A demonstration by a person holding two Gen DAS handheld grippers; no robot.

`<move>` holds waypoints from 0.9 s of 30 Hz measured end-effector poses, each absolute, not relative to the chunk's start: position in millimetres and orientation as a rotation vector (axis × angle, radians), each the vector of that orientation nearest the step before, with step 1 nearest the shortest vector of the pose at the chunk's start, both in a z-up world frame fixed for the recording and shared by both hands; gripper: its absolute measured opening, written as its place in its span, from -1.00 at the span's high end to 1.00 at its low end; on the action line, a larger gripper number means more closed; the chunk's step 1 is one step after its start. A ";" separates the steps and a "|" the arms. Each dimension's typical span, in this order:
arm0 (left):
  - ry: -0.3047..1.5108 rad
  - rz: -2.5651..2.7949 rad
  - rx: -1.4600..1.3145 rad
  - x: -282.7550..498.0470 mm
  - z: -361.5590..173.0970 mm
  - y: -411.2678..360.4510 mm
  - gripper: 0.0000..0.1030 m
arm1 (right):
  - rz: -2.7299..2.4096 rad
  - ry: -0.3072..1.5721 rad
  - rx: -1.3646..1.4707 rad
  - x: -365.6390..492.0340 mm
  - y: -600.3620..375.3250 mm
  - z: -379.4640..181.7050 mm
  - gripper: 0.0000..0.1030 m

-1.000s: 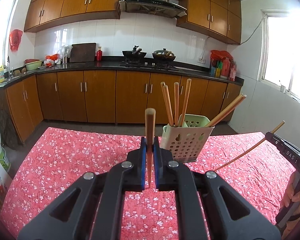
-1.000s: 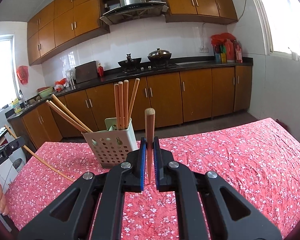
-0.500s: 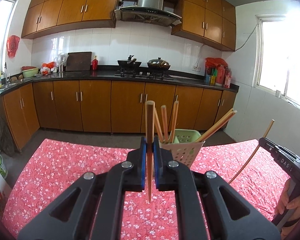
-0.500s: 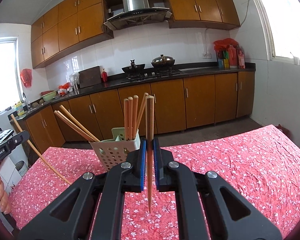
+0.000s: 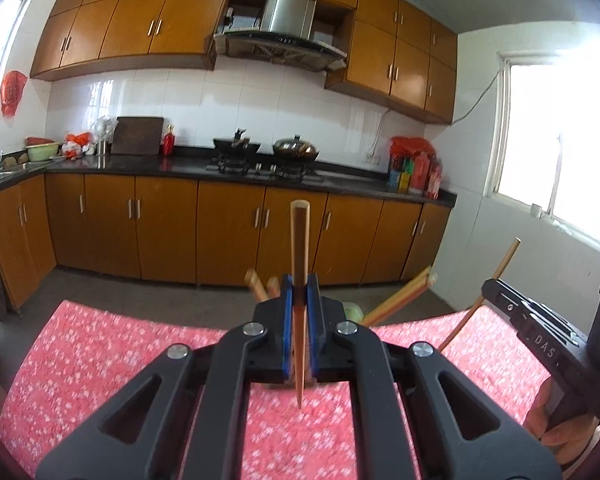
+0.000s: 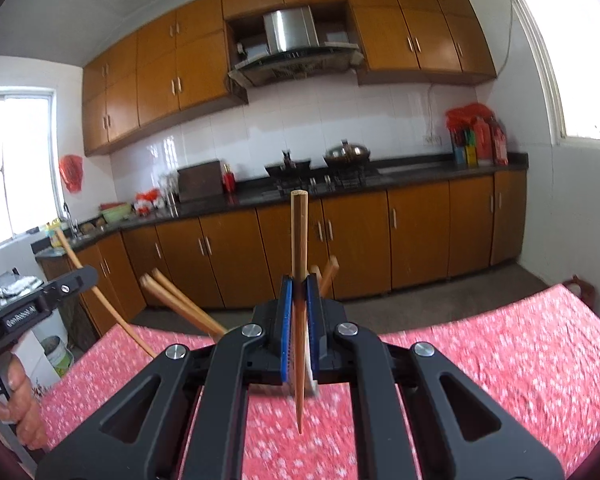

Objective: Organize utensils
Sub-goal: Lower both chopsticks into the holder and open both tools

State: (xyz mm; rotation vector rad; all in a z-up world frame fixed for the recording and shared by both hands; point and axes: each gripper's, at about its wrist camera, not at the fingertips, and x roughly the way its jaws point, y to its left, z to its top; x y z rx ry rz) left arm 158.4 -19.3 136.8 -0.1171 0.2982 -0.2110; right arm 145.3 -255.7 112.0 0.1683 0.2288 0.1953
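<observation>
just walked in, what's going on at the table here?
A person holds a gripper in each hand, sorting chopsticks. The left gripper is shut on one upright chopstick, and the right gripper is shut on another chopstick, both held above the red floral tablecloth. Just behind the fingers, several chopsticks already stick out of a pale holder that the grippers mostly hide. Neither held chopstick is in the holder yet.

Leaning chopsticks (image 5: 400, 298) ahead; tablecloth (image 5: 100, 356) bare
</observation>
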 end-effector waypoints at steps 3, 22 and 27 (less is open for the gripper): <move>0.274 -0.215 -0.130 166.8 152.5 -24.7 0.85 | 0.214 0.184 0.172 151.0 -253.0 129.5 0.85; 0.182 -0.171 -0.163 237.4 176.6 -39.2 0.85 | 0.209 0.020 0.211 208.3 -237.3 155.2 0.85; 0.204 -0.175 -0.159 253.3 160.5 -40.4 0.85 | 0.196 0.013 0.209 226.8 -233.3 132.4 0.85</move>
